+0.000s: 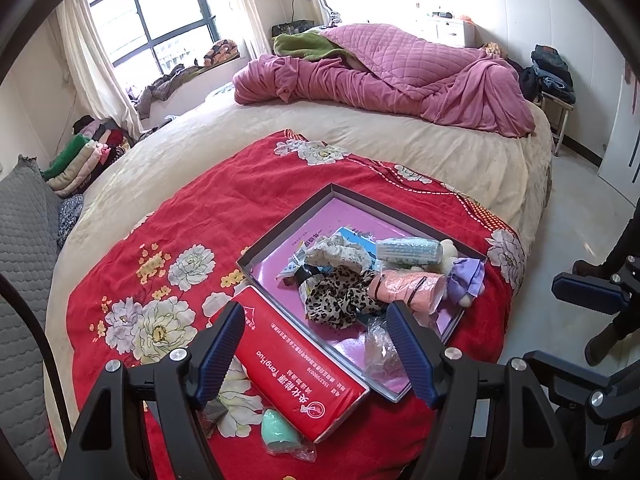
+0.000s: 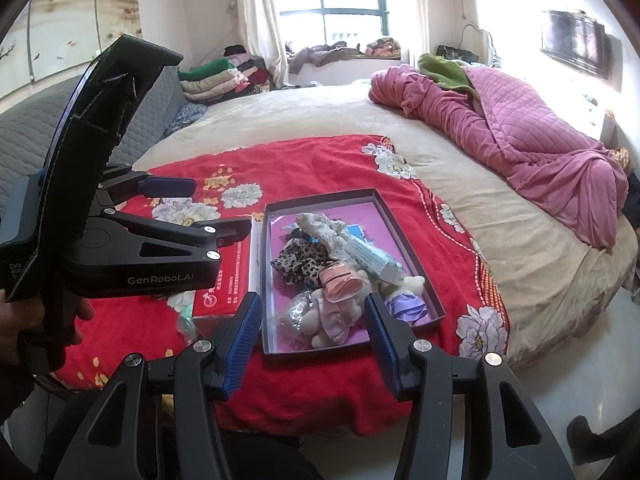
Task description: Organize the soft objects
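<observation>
A shallow tray [image 1: 332,189] [image 2: 320,201] with a purple floor lies on the red floral blanket. It holds a leopard-print scrunchie [image 1: 340,300] [image 2: 296,264], a cream lace scrunchie [image 1: 340,251], a pale blue roll [image 1: 408,250] [image 2: 372,258], a pink roll [image 1: 408,288] [image 2: 340,284], a plush toy [image 2: 332,320] and a doll in a purple dress [image 1: 466,280] [image 2: 404,306]. My left gripper [image 1: 316,350] [image 2: 202,208] hovers open over a red box [image 1: 300,376] beside the tray. My right gripper [image 2: 314,344] is open above the tray's near edge, empty.
A mint-green item in plastic [image 1: 280,436] lies near the red box. A clear bag [image 1: 380,344] sits in the tray corner. A pink quilt [image 1: 392,76] is heaped on the beige bed. Folded clothes [image 1: 80,160] are stacked at the left. A person's feet [image 1: 604,344] stand on the floor.
</observation>
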`<state>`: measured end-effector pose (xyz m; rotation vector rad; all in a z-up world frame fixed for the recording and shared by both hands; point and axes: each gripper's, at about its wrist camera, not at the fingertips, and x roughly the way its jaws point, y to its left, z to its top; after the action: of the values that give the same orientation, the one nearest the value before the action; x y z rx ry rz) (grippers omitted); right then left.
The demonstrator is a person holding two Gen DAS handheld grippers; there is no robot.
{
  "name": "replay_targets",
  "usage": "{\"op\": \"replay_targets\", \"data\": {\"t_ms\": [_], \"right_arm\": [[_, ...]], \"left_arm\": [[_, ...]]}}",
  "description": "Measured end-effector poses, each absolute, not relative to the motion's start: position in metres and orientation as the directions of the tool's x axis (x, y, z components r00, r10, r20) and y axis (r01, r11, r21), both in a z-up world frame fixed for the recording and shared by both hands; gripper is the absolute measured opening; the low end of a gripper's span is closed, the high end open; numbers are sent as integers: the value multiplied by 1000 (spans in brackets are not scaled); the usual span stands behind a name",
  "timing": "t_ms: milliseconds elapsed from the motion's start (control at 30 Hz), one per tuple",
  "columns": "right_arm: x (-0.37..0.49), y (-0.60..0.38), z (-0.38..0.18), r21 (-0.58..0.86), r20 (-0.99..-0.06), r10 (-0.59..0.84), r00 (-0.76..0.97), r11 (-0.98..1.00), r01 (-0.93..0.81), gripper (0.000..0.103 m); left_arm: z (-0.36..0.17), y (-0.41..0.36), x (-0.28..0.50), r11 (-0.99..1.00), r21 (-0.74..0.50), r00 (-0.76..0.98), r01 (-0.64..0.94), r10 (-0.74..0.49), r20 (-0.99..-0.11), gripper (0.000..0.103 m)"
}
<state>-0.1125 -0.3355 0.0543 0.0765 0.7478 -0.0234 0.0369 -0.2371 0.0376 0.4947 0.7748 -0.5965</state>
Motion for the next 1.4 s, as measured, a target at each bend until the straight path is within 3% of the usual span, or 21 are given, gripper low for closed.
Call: {"op": "replay_targets", "data": {"t_ms": [533,967,1267,1400], "right_arm": [[-114,-335,64,58,-669,6,743,997,45,55],[-114,-333,65,56,-667,9,745,998,39,55],[-113,-333,65,57,-667,14,745,998,33,55],[-113,-333,64,57,-669,15,743,998,32,55]], "left_arm": [[58,-238,16,701,9,455,714,-453,-767,73],[67,-239,3,741,189,613,644,-353,-707,73],[66,-228,12,725,26,505,689,-453,-735,73],[63,-227,14,740,19,504,672,-439,-743,73]]}}
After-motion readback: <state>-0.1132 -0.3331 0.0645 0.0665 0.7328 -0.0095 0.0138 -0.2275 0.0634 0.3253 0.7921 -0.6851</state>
